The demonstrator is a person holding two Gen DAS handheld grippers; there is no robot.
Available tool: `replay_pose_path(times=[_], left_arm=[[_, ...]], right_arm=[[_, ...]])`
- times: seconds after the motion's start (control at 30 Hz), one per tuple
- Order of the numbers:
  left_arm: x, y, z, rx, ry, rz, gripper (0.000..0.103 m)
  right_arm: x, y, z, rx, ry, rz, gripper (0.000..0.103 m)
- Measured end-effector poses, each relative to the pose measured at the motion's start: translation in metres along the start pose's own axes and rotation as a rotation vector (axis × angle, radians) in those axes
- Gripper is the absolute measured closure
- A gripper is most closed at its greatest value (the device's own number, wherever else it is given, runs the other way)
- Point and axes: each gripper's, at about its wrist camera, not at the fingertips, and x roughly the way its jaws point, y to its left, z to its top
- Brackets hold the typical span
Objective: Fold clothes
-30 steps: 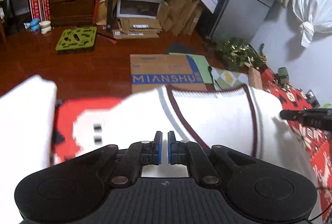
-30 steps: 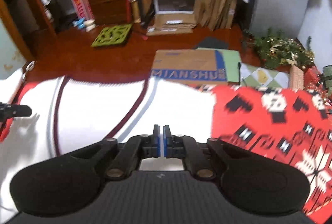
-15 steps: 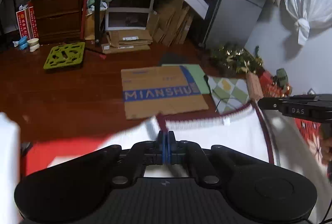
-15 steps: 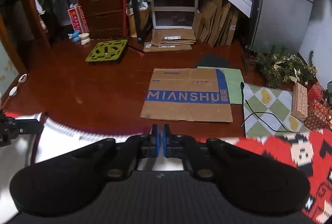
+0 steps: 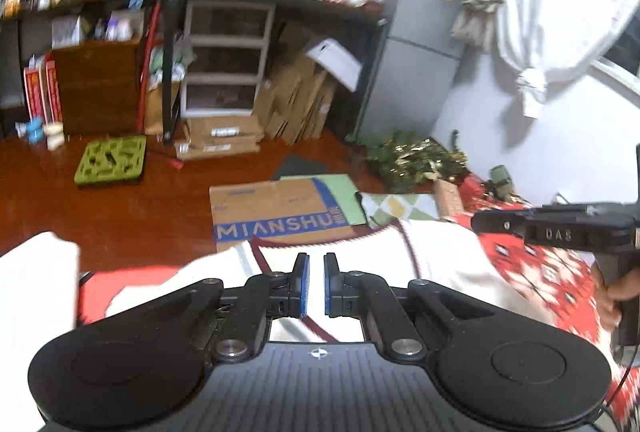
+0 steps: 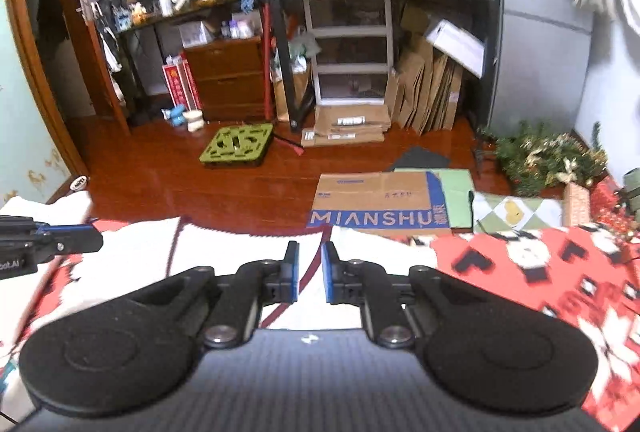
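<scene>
A white knit garment (image 5: 440,260) with dark red trim lies spread on a red patterned blanket (image 5: 552,280). My left gripper (image 5: 316,284) hovers just above the garment's near part, its jaws open by a small gap with nothing between the blue pads. In the right wrist view the same garment (image 6: 240,248) lies under my right gripper (image 6: 310,272), which is also open and holds nothing. The right gripper (image 5: 560,232) shows at the right edge of the left view, held by a hand (image 5: 616,296). The left gripper (image 6: 48,240) pokes in from the left of the right view.
More white cloth (image 5: 36,272) lies at the left edge. Beyond the blanket's (image 6: 520,272) far edge is a wooden floor with a flattened MIANSHU cardboard box (image 6: 380,204), a green tray (image 6: 236,146), a small decorated tree (image 6: 548,156), shelves and stacked cardboard.
Half a second ago both grippers were shut on the garment's edge and drawing it toward me. Now both are open and the garment lies flat on the blanket.
</scene>
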Motion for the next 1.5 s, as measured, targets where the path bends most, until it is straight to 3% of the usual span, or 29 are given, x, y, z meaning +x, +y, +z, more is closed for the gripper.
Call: replay_pose_path(times=[0.13, 0.27, 0.43, 0.63, 0.7, 0.9, 1.1, 1.23, 1.5], left_arm=[[-0.068, -0.034, -0.019, 0.014, 0.007, 0.000, 0.098], [-0.128, -0.060, -0.045, -0.037, 0.013, -0.018, 0.080], [-0.167, -0.079, -0.088, -0.043, 0.020, -0.042, 0.067], [-0.182, -0.079, -0.140, -0.108, 0.103, -0.056, 0.060], [-0.187, -0.086, -0.160, -0.089, 0.107, -0.051, 0.049], [-0.191, -0.103, -0.206, 0.022, 0.112, 0.030, 0.035], [-0.184, -0.107, -0.231, 0.057, 0.153, 0.067, 0.026], [-0.175, -0.106, -0.241, 0.072, 0.199, 0.108, 0.023], [-0.172, -0.108, -0.248, 0.092, 0.233, 0.167, 0.003]], right_arm=[[-0.080, 0.022, -0.030, 0.018, 0.008, -0.003, 0.089], [-0.159, 0.043, -0.061, 0.036, 0.015, -0.006, 0.082], [-0.215, 0.061, -0.122, 0.011, 0.053, 0.022, 0.073], [-0.253, 0.082, -0.191, -0.058, 0.094, 0.036, 0.057], [-0.265, 0.089, -0.214, -0.080, 0.108, 0.041, 0.036], [-0.265, 0.105, -0.257, -0.143, 0.074, 0.012, 0.016], [-0.246, 0.105, -0.283, -0.166, 0.131, -0.007, 0.001], [-0.235, 0.095, -0.292, -0.126, 0.170, -0.009, 0.001], [-0.236, 0.098, -0.292, -0.132, 0.218, -0.053, 0.000]])
